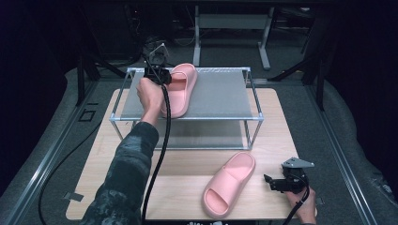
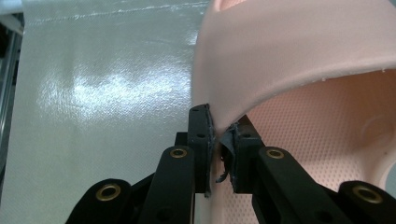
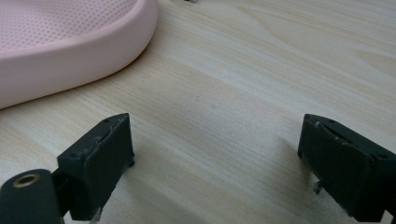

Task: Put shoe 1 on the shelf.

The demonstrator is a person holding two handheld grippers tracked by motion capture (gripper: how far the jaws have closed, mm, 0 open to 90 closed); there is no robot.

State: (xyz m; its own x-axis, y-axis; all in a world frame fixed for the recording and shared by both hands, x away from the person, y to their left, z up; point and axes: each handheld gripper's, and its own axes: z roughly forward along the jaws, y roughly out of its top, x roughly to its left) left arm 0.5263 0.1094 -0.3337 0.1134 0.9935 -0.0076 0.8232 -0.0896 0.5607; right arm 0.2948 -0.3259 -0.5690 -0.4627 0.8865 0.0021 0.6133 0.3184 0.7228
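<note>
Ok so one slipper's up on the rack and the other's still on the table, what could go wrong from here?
The left gripper pinches only the thin edge of the pink slipper's strap, so it might slip or twist on release. That slipper overhangs the front edge of the rack and could tip off. The right gripper stands open beside the second slipper near the table edge; a clumsy grab might push it off.

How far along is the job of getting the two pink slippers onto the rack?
About halfway, by the look of it. One pink slipper lies on the rack's top shelf, and the left gripper is shut on the edge of its strap, so that placement is in hand, not released. The second slipper lies on the wooden table; the right gripper is open beside it, not touching it.
</note>
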